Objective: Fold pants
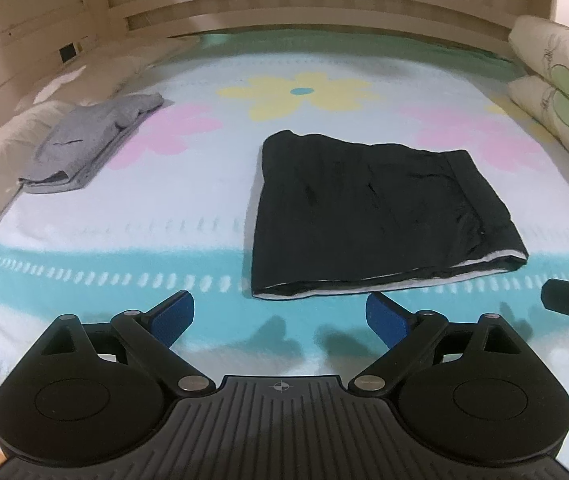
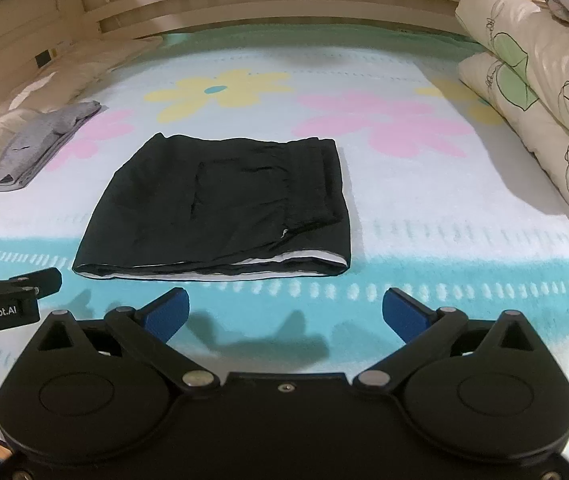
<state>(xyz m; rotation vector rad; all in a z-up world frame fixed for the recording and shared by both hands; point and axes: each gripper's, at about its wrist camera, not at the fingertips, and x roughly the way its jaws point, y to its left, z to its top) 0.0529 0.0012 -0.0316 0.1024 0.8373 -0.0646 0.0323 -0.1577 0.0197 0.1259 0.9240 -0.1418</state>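
Both grippers hover low over the near edge of the bed (image 1: 84,240), pointing forward and level, side by side. The left gripper (image 1: 280,314) has its blue pads (image 1: 174,314) spread wide and holds nothing. The right gripper (image 2: 284,312) is likewise wide apart and empty. The black pants (image 2: 220,204) lie folded into a flat rectangle on the flowered blanket just ahead of the fingertips, apart from both. Grey clothes (image 1: 88,140) lie folded far left; pillows (image 2: 532,92) are stacked right.

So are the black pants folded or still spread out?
Folded: the black pants lie as a compact rectangle on the bedspread, layered edges showing along the near side. Neither gripper touches them.
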